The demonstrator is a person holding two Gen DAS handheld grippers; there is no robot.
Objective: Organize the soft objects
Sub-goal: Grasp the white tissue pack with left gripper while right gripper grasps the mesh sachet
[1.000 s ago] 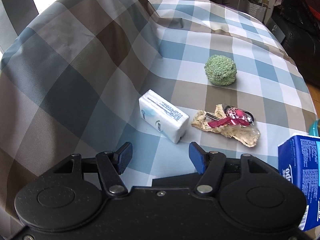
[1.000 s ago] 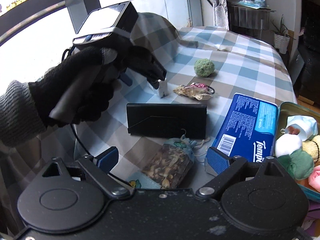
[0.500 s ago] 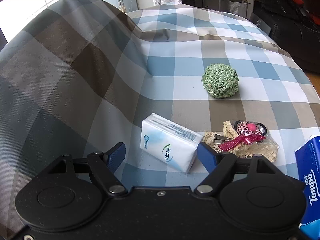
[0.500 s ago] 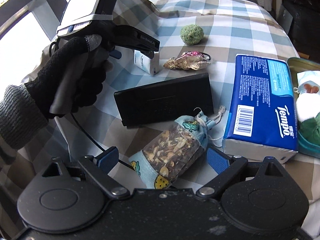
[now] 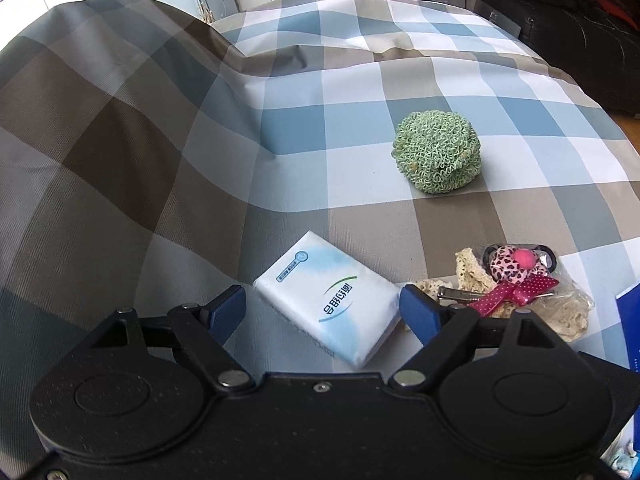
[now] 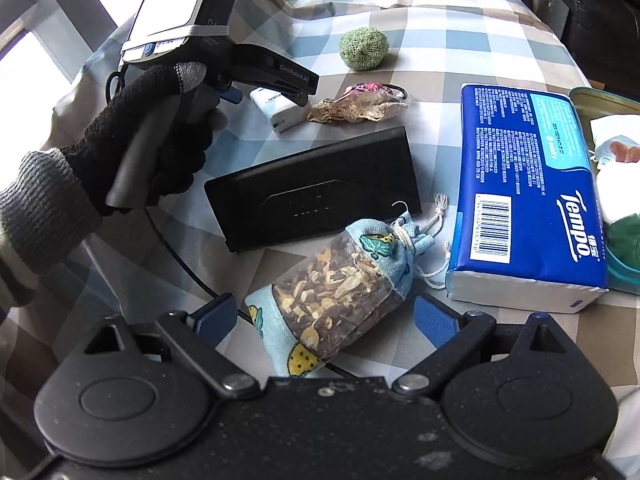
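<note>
While the left gripper (image 5: pixel 322 310) stands wide, the small tissue pack (image 5: pixel 329 309) lies between its fingers, touching neither; the right gripper (image 6: pixel 324 318) gapes too, the herb sachet (image 6: pixel 332 284) between its fingers; the big Tempo pack (image 6: pixel 528 184) lies beyond the right finger.

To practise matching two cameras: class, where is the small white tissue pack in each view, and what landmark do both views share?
Left wrist: small white tissue pack lies bottom centre, between the open fingers.
Right wrist: it sits upper left, partly hidden under the left gripper.
Shared landmark: green knitted ball.
</note>
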